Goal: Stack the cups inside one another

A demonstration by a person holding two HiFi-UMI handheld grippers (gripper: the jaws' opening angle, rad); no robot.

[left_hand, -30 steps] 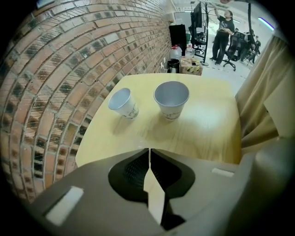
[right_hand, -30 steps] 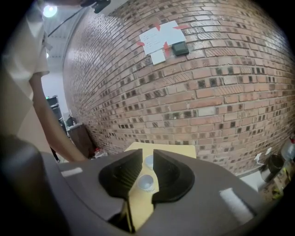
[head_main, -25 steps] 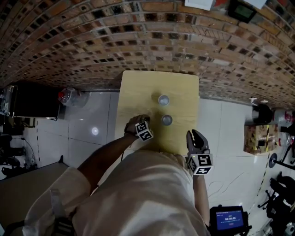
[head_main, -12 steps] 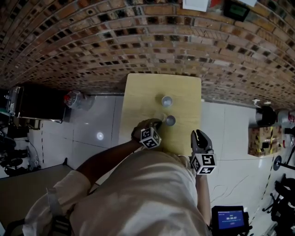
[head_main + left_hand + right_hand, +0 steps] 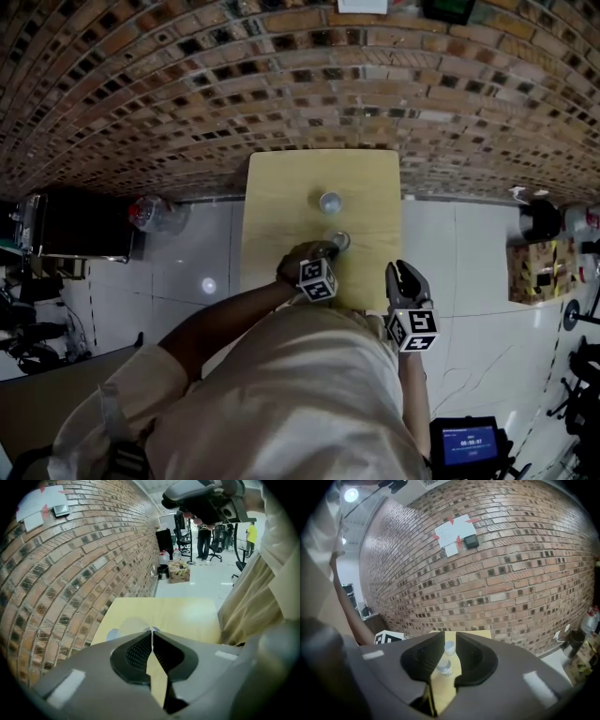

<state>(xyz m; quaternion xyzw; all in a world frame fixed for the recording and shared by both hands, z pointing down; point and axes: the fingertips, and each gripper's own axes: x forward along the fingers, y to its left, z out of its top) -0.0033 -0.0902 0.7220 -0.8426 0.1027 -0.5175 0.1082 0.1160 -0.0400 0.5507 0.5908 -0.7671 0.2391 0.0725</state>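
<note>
On the yellow table a clear cup stands toward the far side, and a second cup is nearer me. My left gripper is right beside that nearer cup. In the left gripper view its jaws are pressed together, with the thin rim of a clear cup hanging from the tips. My right gripper hovers at the table's near right corner, open and empty. Between its jaws both cups show in line, the far cup and the near cup.
A brick wall runs along the table's far edge. White tiled floor lies on both sides. A black cabinet and a bottle are at the left, a cardboard box at the right. The person's body covers the near side.
My left gripper has travelled right and a little upward with the clear cup, from the table's left part to the near cup. The right gripper has stayed put.
</note>
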